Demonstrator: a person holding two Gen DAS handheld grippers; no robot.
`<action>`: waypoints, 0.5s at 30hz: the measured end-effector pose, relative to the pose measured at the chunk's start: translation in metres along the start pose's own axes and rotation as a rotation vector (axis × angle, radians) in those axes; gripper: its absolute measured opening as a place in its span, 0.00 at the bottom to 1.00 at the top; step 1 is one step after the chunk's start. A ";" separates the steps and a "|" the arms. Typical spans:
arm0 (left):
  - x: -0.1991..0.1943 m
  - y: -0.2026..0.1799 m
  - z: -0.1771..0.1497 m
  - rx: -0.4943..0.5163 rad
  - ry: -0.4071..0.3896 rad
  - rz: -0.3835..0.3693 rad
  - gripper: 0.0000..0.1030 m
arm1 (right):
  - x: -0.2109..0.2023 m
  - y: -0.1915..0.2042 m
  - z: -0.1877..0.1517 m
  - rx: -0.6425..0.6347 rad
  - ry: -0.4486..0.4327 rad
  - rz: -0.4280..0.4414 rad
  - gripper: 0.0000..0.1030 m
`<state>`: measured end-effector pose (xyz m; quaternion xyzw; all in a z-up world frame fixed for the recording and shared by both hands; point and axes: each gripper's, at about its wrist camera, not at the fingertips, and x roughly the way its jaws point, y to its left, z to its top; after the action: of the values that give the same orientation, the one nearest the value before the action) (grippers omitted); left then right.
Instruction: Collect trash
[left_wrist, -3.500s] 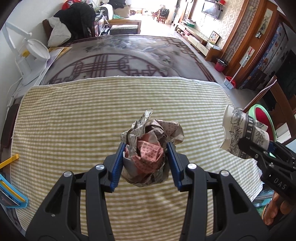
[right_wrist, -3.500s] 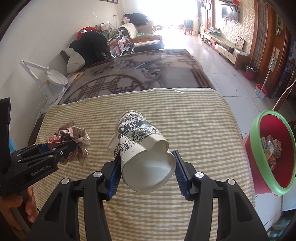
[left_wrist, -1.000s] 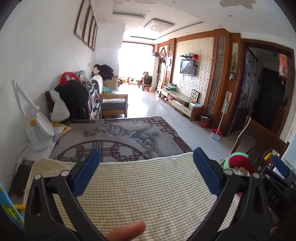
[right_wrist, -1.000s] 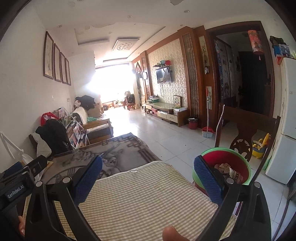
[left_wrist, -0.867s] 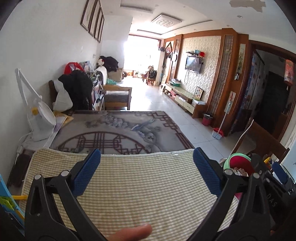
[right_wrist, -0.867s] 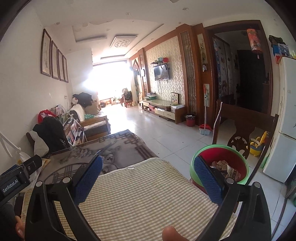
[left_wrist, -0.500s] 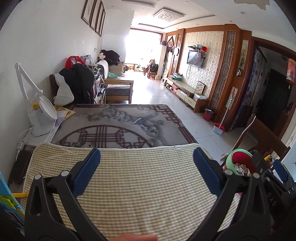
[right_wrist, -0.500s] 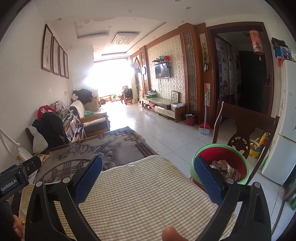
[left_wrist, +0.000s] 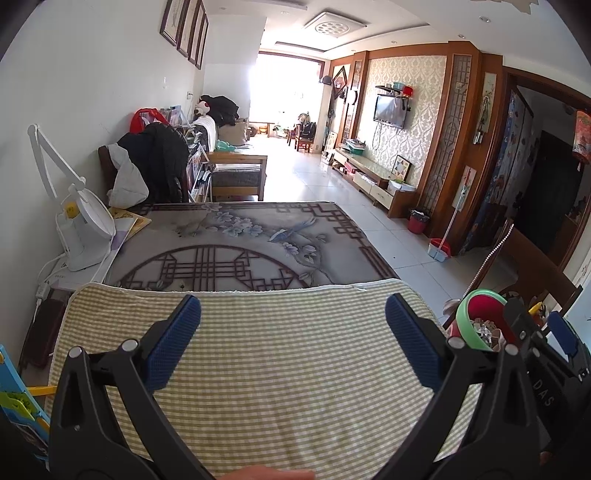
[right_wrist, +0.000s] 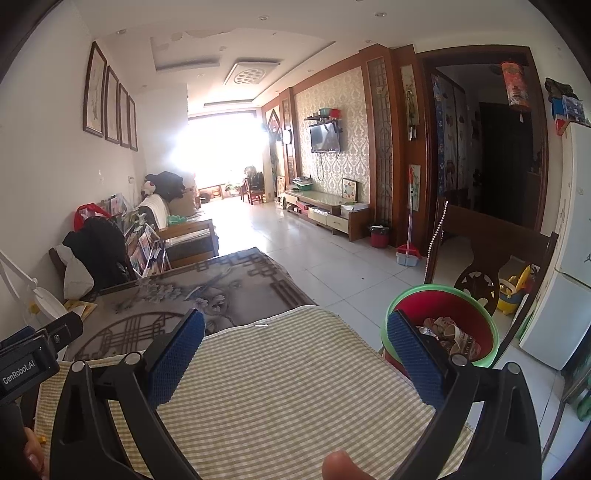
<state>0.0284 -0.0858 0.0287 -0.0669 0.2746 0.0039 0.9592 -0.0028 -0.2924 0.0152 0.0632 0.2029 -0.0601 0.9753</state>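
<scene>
Checked cloth (left_wrist: 288, 369) over a patterned table, 2 grippers raised above it, bin at the right edge.

Left gripper (left_wrist: 293, 345) and right gripper (right_wrist: 295, 356) both hover with fingers spread wide and nothing between them. No loose trash shows on the cloth; crumpled paper lies inside the red bin with green rim (right_wrist: 491, 328), which stands just beside the table's right corner. Judged from this, collection appears complete or nearly so. To finish well, sweep both cameras across the cloth and the blue item (left_wrist: 14, 402) at far left, checking for missed scraps before lowering either tool.
</scene>
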 end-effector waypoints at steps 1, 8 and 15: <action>0.000 0.000 0.000 0.001 0.002 -0.001 0.95 | 0.000 0.000 0.000 -0.001 0.002 0.001 0.93; 0.001 0.001 -0.002 0.007 0.014 -0.003 0.95 | -0.001 0.000 -0.002 -0.007 0.007 0.005 0.93; -0.001 -0.001 -0.004 0.009 0.023 -0.002 0.95 | -0.002 -0.001 -0.005 0.001 0.014 0.003 0.93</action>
<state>0.0253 -0.0870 0.0259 -0.0630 0.2855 0.0007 0.9563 -0.0069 -0.2927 0.0113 0.0642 0.2096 -0.0580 0.9739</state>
